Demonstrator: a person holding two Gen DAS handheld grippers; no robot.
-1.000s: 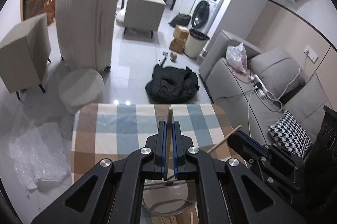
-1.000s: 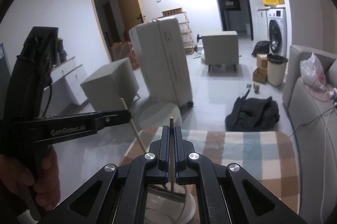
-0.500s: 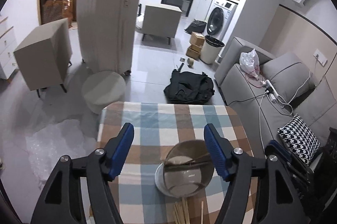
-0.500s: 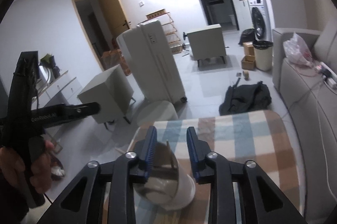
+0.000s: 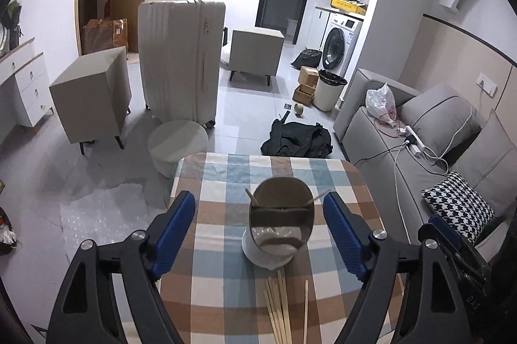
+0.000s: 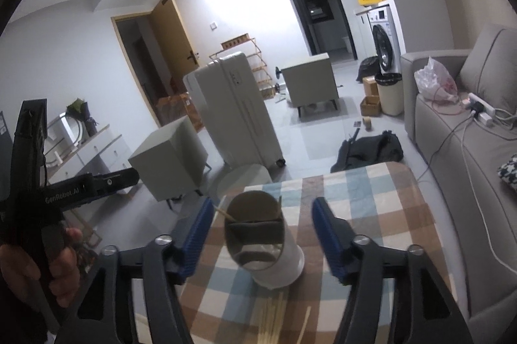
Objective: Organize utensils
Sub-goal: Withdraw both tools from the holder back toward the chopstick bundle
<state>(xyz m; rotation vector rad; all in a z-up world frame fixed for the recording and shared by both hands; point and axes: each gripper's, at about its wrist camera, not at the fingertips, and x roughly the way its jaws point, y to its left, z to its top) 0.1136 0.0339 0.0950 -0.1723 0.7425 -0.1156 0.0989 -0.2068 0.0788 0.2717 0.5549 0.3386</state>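
Left tool [image 5: 258, 229] opening, nothing gripped; holder [image 5: 280, 226] with 2 chopsticks [image 5: 250, 198]; loose chopsticks [image 5: 278, 305] on table [image 5: 323, 176]

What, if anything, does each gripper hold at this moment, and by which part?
Nothing. The left gripper and right gripper are both opening, empty, either side of the white cylindrical utensil holder with two wooden chopsticks inside.

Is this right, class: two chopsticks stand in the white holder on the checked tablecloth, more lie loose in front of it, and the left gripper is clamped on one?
Not quite. The left gripper holds nothing: the left wrist view shows its jaws opening, with only the white holder between them. The two chopsticks in the holder, the loose chopsticks and the checked tablecloth are as stated.
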